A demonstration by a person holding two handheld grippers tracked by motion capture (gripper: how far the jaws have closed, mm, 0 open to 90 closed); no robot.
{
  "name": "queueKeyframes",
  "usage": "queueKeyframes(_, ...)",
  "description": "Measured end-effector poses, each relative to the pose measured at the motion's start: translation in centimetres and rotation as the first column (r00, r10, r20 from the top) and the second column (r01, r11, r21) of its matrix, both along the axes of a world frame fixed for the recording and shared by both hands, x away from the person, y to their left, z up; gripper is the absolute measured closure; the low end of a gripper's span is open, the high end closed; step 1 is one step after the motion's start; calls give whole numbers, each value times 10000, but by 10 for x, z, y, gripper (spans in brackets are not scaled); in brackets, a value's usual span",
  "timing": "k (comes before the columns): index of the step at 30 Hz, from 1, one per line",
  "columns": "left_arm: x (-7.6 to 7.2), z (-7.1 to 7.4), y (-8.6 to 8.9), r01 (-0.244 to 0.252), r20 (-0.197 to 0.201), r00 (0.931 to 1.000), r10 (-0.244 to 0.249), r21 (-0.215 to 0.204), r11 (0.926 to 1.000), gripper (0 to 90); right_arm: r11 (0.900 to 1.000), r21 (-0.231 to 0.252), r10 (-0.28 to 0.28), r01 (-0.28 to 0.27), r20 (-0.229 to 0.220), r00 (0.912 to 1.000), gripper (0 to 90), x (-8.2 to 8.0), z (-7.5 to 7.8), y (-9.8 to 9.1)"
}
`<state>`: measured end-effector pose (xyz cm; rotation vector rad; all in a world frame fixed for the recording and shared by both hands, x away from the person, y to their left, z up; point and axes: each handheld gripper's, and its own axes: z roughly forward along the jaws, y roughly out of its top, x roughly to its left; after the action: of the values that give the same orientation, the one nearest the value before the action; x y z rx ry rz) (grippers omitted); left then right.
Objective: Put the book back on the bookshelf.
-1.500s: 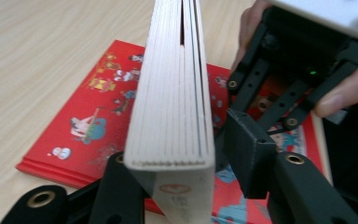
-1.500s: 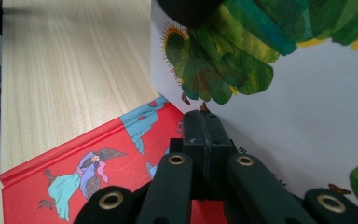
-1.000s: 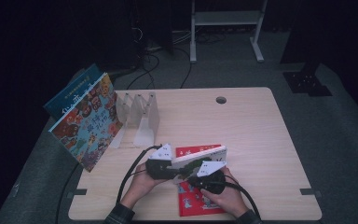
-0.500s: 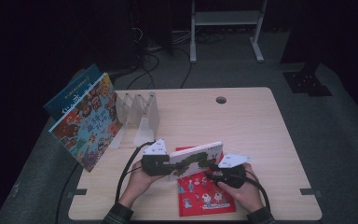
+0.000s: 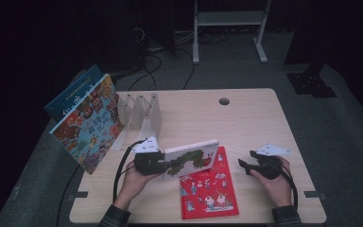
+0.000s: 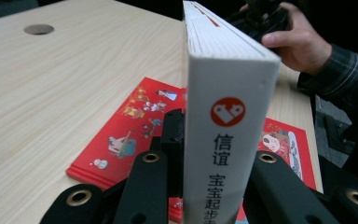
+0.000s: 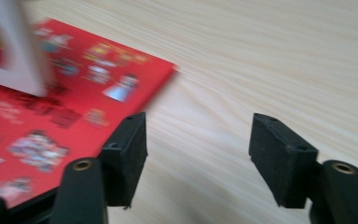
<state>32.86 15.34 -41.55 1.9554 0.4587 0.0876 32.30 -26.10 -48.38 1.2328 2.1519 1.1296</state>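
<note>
Between left gripper (image 5: 163, 163) jaws: white book (image 5: 191, 157), pinched at spine, raised over red book (image 5: 208, 189) flat on table (image 5: 255, 123). Right gripper (image 5: 243, 165) beside red book, jaws just opening, nothing between.

Pale wood-grain table (image 5: 246, 123), glossy red book (image 5: 209, 191), thick white board book (image 6: 223, 93)

The high view looks from above the person's side forward and down on the whole desk (image 5: 246, 118), from far. The left gripper view sits close behind the left claw (image 6: 214, 186) and looks along a white book (image 6: 223, 93) toward the red book (image 6: 135, 126) and the person's other hand (image 6: 303, 42). The right gripper view is very near the desk (image 7: 261, 56), behind the right claw (image 7: 198, 154). All three views share the red book (image 5: 208, 191) (image 7: 37, 126).
</note>
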Motion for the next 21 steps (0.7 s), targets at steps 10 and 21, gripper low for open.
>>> queueKeyframes(10,-5,13,26,-413,87,9991,418,-471,9980,752,9895,-300,-1430,1413,-646,9876,321,11,-18,-28)
queueKeyframes(21,-15,26,58,-1003,345,9941,1031,-740,9922,752,9842,-749,-1658,1606,-695,9837,235,13,-19,-26)
